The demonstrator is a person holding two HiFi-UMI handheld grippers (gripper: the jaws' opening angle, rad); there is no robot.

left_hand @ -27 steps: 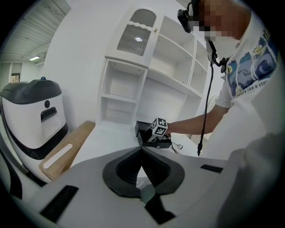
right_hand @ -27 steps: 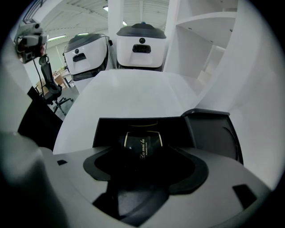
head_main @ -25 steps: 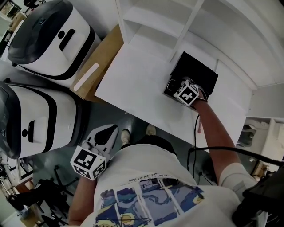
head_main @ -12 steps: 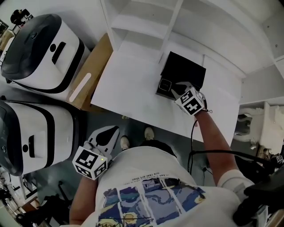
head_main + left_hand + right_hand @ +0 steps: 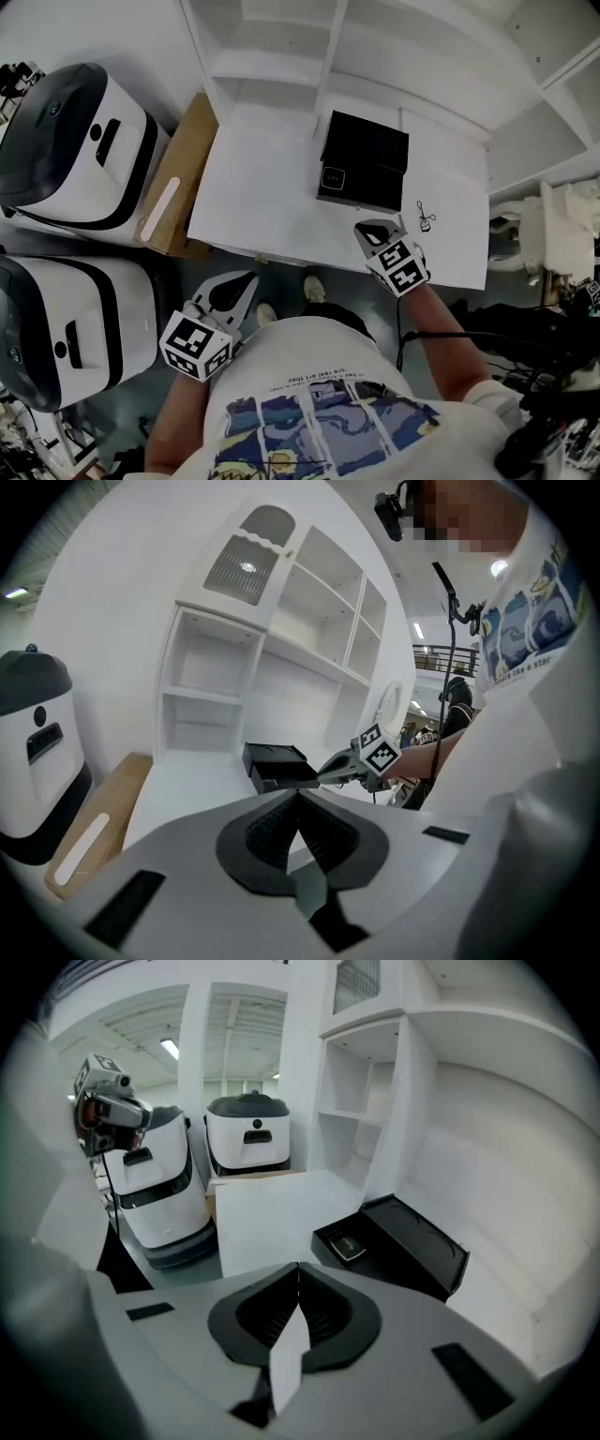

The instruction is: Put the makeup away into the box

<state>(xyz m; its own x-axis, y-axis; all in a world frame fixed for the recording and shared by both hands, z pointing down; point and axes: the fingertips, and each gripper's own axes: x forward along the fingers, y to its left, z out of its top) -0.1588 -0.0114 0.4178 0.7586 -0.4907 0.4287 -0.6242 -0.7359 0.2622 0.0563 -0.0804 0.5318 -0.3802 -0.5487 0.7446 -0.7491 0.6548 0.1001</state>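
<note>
The black box (image 5: 367,150) lies open on the white table (image 5: 262,187), its lid folded back. A small dark makeup compact (image 5: 332,177) rests in the box's front left corner, also visible in the right gripper view (image 5: 349,1246). My right gripper (image 5: 367,231) hovers over the table's near edge, just short of the box. Its jaws have just been closing and now meet with nothing between them (image 5: 299,1267). My left gripper (image 5: 234,286) hangs below the table edge at the left, away from the box, its jaws together and empty (image 5: 298,795).
Two white-and-black machines (image 5: 80,131) (image 5: 66,323) stand on the floor at the left. A brown board (image 5: 178,178) leans beside the table. White shelving (image 5: 309,47) rises behind the box. A small dark item (image 5: 425,216) lies on the table right of the box.
My right gripper has pulled back from the box toward the near table edge and risen, and its jaws have closed. The compact stays in the box. My left gripper kept its place.
</note>
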